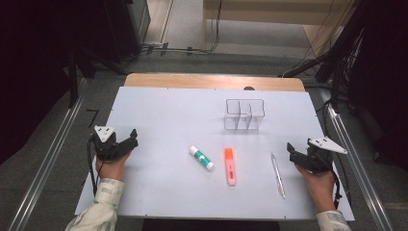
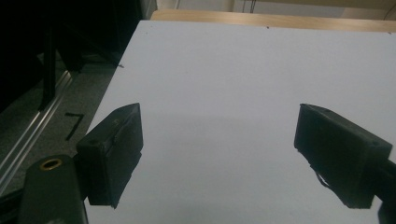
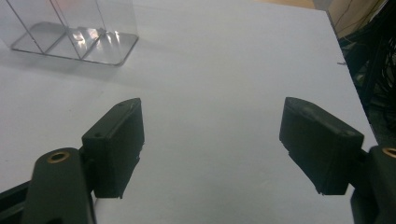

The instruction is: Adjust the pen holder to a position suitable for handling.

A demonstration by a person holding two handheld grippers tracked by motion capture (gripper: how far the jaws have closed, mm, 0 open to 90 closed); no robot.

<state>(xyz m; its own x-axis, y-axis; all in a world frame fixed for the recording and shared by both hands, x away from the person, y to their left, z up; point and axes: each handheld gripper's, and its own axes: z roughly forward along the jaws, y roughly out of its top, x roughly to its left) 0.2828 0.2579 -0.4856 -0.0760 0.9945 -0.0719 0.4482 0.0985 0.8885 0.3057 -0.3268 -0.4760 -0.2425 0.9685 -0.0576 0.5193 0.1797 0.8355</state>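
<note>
- White desk top [image 1: 159, 192] carries everything; wooden edge at the far side, grey floor and dark racks around it.
- Nearest the hands: slim clear pen [image 1: 277, 175], lying lengthwise near the right tongs [image 1: 297, 151], close but apart from them. Left of it sit an orange highlighter [image 1: 230, 166] and a white glue stick with green label [image 1: 201, 158], all lying flat in a loose row, not touching.
- Clear three-compartment plastic organiser [image 1: 244, 115] stands upright beyond them, empty as far as I can tell.
- Right tongs [image 3: 212, 140]: jaws wide apart, nothing between. Left tongs [image 2: 219, 149]: same, over bare desk at the left edge, well clear of the items.
- Likely step: grab the pen. Come down square across the barrel, mid-length; it's thin and round, so it may roll or slip.
- Tip it upright before dropping it into a compartment.
</note>
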